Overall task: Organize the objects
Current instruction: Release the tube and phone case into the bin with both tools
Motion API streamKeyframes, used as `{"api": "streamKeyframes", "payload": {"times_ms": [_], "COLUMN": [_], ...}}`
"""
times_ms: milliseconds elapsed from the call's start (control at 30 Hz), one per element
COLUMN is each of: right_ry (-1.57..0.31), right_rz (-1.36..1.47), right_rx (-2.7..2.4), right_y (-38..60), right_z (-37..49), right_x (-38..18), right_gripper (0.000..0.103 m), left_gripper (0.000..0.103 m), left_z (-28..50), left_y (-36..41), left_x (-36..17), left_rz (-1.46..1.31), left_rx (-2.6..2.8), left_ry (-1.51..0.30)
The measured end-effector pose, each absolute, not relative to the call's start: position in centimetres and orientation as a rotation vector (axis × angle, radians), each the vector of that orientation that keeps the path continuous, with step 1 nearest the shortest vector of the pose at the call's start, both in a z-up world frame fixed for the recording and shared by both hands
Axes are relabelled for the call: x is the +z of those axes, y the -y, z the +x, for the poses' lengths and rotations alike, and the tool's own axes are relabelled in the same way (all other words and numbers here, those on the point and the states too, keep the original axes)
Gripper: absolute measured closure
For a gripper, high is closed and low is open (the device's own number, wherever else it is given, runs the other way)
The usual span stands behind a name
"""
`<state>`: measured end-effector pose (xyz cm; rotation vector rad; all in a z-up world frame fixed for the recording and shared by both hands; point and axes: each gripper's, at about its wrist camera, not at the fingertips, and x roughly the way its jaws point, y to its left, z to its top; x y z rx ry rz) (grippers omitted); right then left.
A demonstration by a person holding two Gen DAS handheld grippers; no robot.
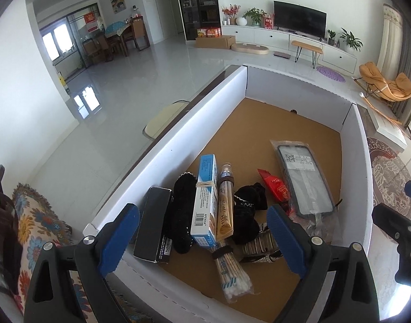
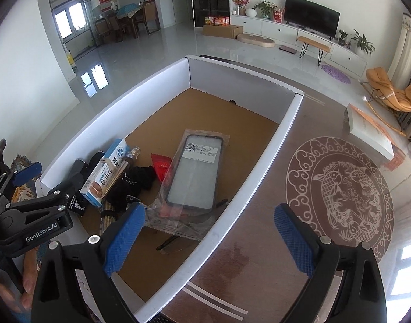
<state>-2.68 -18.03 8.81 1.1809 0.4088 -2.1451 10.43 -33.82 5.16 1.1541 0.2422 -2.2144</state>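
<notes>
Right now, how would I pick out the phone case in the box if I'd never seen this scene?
Find the white-walled cardboard box on the brown table. Inside it, the clutter sits at the near end; the phone case lies flat at that clutter's right side, beside a red packet. It alone is sealed in a clear plastic sleeve, with a dark rim and a white QR-code label.

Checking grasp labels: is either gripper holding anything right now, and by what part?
Nothing held. Left gripper and right gripper both stand open and empty above the white cardboard box.
</notes>
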Motion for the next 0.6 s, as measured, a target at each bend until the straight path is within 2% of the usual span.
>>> {"api": "streamKeyframes", "payload": {"times_ms": [467, 600], "right_ry": [-0.466, -0.461], "right_rz": [1.168, 1.172], "right_rx": [-2.128, -2.122], "right_y": [19.0, 19.1], "right_z": [-1.9, -1.9], "right_x": [8.5, 8.4], "right_gripper": [0.006, 0.006], "left_gripper": [0.007, 0.006], "left_z": [10.9, 11.0], "left_y": [33.4, 33.0], "left_x": [6.3, 6.6], "left_rz": [1.082, 1.036], "left_rx": [-2.275, -2.265], "left_ry": [-0.246, -0.193]}}
